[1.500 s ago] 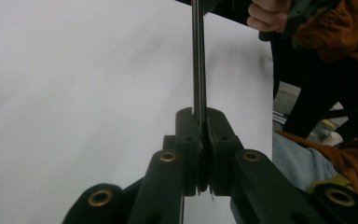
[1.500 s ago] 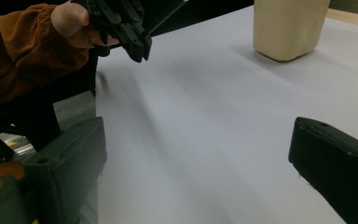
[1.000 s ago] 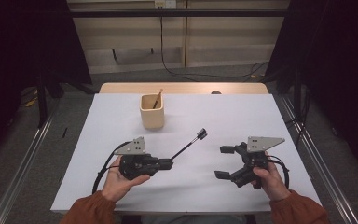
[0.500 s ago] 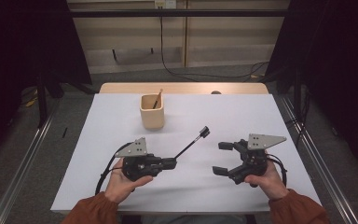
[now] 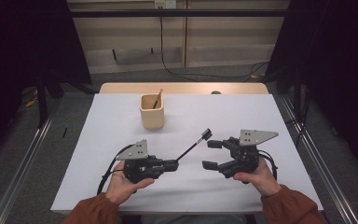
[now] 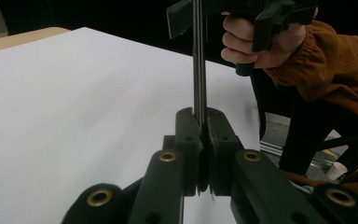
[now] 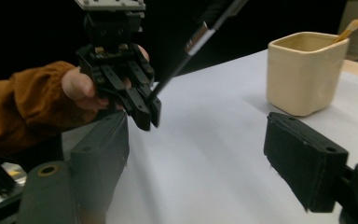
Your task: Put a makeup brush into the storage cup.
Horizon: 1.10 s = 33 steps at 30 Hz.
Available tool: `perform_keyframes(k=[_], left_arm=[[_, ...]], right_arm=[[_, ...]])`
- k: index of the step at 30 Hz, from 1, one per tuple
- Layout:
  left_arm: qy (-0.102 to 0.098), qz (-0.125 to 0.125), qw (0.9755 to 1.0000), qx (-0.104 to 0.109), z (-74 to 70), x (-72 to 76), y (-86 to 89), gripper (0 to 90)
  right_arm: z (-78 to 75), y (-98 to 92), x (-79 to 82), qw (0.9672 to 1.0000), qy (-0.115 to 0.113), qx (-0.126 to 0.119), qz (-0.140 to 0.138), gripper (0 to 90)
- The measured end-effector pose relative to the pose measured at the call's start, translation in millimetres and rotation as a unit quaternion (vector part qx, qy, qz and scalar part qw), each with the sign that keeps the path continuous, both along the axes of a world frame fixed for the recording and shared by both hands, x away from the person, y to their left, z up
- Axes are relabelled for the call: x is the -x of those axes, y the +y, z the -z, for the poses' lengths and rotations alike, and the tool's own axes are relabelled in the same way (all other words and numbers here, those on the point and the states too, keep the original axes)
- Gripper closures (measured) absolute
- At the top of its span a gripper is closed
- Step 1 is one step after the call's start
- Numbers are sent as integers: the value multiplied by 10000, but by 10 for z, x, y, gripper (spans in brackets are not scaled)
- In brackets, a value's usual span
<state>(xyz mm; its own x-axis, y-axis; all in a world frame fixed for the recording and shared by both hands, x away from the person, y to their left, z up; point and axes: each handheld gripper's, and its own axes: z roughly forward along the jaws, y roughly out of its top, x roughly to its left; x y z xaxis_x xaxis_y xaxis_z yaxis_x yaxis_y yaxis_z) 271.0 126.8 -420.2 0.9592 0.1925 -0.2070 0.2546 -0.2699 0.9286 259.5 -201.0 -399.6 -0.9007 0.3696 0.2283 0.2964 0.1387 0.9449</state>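
The left gripper [image 5: 173, 164] is grasping a thin brush [image 5: 193, 146] tightly. The right gripper [image 5: 213, 154] has just been closing a little, nothing between its jaws, near the cup [image 5: 152, 112]

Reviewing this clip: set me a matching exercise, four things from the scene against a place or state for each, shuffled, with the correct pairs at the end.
Things:
1. left gripper
2. right gripper
3. beige cup
4. black brush

Places or states:
A. stands on the white table beyond both grippers, a wooden stick leaning in it
B. jaws apart, nothing between them
C. jaws clamped on a thin handle
D. held by one end, its head raised off the table and pointing toward the other gripper

Pairs: 1-C, 2-B, 3-A, 4-D
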Motion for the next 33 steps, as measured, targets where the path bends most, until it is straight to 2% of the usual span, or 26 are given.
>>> perform_keyframes(k=[2,4,5,13,33], left_arm=[[-13,-23,10000,20,8,1,2,853],[3,-34,10000,14,12,-2,5,853],[4,-34,10000,40,16,-3,5,853],[-61,-22,10000,14,20,0,1,853],[-38,38,10000,-51,51,6,-32,853]], right_arm=[[-14,29,-4,10000,-32,-11,-92,302],[-24,57,-11,9999,-16,-47,-121,324],[-28,66,-17,9999,-34,-42,-138,369],[-52,116,-75,9997,-35,-58,-213,499],[-57,147,-110,9997,-7,-160,-201,627]])
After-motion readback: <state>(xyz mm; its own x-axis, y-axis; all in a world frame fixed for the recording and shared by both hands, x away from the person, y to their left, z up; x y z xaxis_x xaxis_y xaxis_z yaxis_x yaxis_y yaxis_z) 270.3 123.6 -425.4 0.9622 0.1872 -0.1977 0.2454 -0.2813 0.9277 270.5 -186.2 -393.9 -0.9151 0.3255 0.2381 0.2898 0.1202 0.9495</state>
